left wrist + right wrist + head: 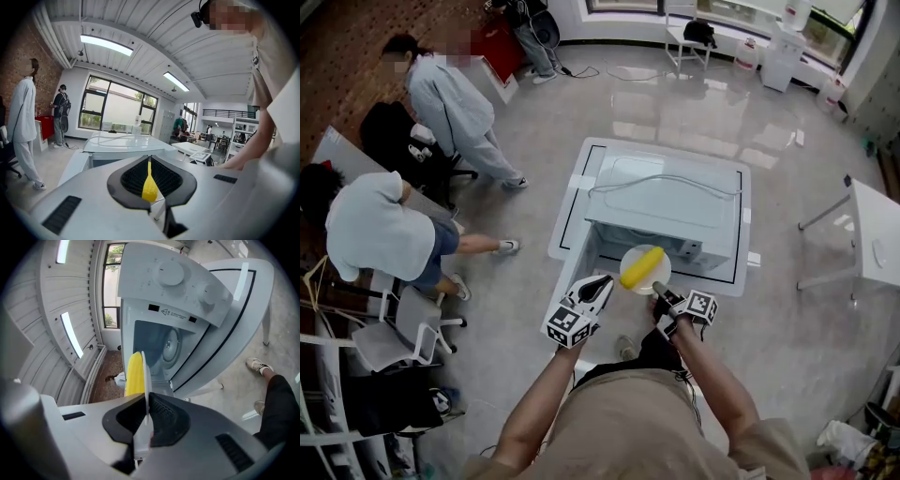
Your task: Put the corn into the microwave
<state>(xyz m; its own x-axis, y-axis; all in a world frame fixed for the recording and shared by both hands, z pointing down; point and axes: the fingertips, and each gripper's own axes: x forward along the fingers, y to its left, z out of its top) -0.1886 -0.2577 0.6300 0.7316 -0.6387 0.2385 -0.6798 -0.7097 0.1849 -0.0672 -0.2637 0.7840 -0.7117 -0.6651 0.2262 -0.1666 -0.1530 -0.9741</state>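
A yellow corn cob [642,266] lies on a small white plate [657,279]. My right gripper [660,292] is shut on the plate's near rim and holds it in front of the white microwave [666,202]. In the right gripper view the plate [146,380] shows edge-on between the jaws, with the corn [134,373] beside it. Beyond it the microwave [164,282] cavity stands open, its turntable [171,345] visible. My left gripper [604,282] is just left of the plate. Its jaws [149,176] are together, with a thin yellow sliver in the seam.
The microwave sits on a white table [572,216] with a black border line. Two people [450,98] and office chairs [403,328] are to the left. Another white table [874,234] is at the right. A shoe [258,365] and a leg show below.
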